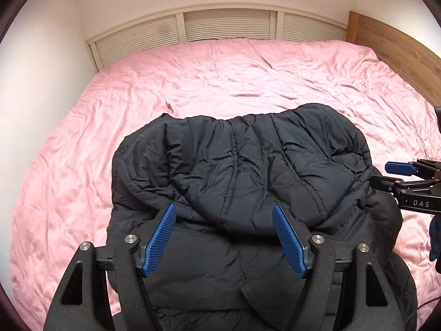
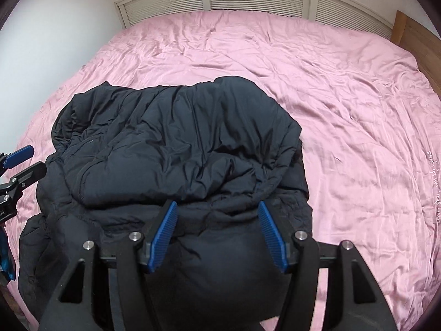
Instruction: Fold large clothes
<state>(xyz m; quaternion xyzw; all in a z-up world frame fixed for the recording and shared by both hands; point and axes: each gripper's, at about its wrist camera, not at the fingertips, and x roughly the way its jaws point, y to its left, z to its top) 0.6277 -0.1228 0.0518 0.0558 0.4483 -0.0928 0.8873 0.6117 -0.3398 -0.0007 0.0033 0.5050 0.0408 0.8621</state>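
Observation:
A dark padded jacket (image 1: 234,165) lies in a folded, puffy heap on the pink bed sheet (image 1: 82,165), its upper layer doubled over the lower part. My left gripper (image 1: 224,207) hovers over the jacket's near half, blue pads wide apart and nothing pinched between them. In the right wrist view the same jacket (image 2: 179,138) sits left of centre. My right gripper (image 2: 217,204) stands open above its near edge. Each gripper shows in the other's view: the right gripper (image 1: 386,175) by the jacket's right side, the left gripper (image 2: 33,162) by its left side.
The pink sheet (image 2: 330,110) covers a wide bed that stretches far beyond the jacket. A pale slatted panel (image 1: 226,24) runs along the far end, a wooden board (image 1: 399,47) along the right, and a white wall (image 1: 41,82) on the left.

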